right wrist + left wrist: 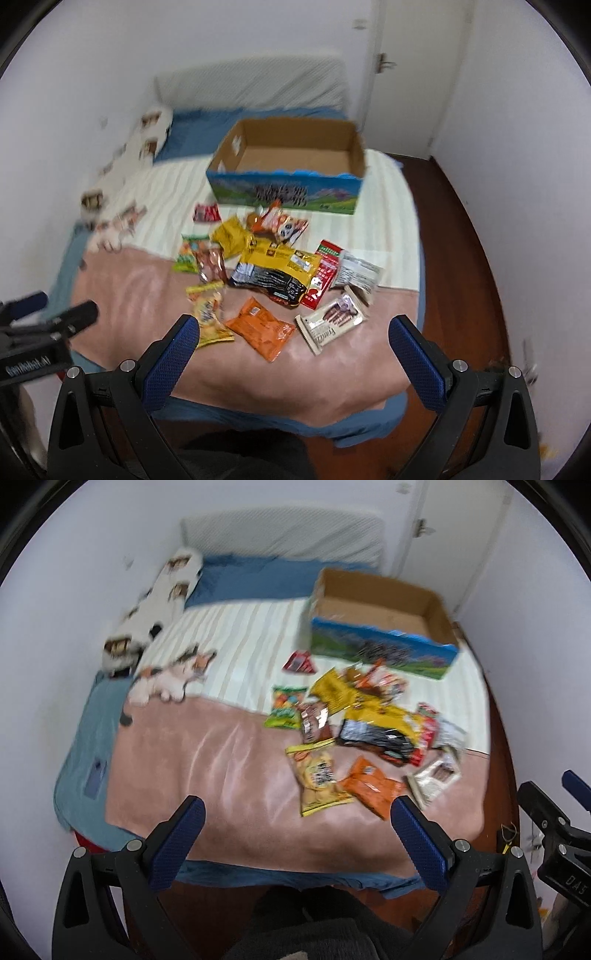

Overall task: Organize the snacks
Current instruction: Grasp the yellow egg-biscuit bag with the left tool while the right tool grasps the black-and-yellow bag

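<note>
Several snack packets lie scattered on a bed: an orange packet (260,328) (369,786), a yellow chip bag (208,314) (317,775), a white wafer pack (330,321), a big yellow-and-black bag (275,275) (376,731), a red pack (323,275) and a green bag (190,253) (284,710). Behind them stands an open cardboard box (288,166) (380,624) with a landscape print, nothing inside. My left gripper (299,808) and right gripper (293,326) both hover open above the bed's near end, holding nothing.
The bed has a pink blanket (207,775), a striped sheet (240,642) and a blue pillow (251,576). Plush cats (170,675) lie along the left wall. A door (417,74) and dark wooden floor (454,240) are on the right.
</note>
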{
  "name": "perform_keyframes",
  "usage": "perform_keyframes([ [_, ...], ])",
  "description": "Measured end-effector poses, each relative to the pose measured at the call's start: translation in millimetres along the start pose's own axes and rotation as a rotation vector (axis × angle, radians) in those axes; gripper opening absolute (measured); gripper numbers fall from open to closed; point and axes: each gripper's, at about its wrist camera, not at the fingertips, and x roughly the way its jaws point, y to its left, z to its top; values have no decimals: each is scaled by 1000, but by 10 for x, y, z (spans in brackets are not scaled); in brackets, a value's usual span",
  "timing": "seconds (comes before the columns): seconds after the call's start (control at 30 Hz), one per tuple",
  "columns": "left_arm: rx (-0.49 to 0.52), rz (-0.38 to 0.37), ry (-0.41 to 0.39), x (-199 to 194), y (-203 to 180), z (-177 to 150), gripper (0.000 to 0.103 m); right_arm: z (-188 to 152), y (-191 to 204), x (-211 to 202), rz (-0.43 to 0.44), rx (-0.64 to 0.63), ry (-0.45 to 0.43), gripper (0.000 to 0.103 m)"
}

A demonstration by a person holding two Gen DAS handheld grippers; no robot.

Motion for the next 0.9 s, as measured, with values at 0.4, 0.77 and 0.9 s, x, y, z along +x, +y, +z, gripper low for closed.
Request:
perform_keyframes([
  [0.4,-226,-90,333,1771,220,79,103,474,471,2261,39,-423,317,103],
  [0.77,-362,-117,498,2792,-90,-72,95,441,999,3619,60,-943,473,103],
  [0.9,-345,-79,510,2952,-166,-51,69,403,1025,3905,77,-922,528,100],
])
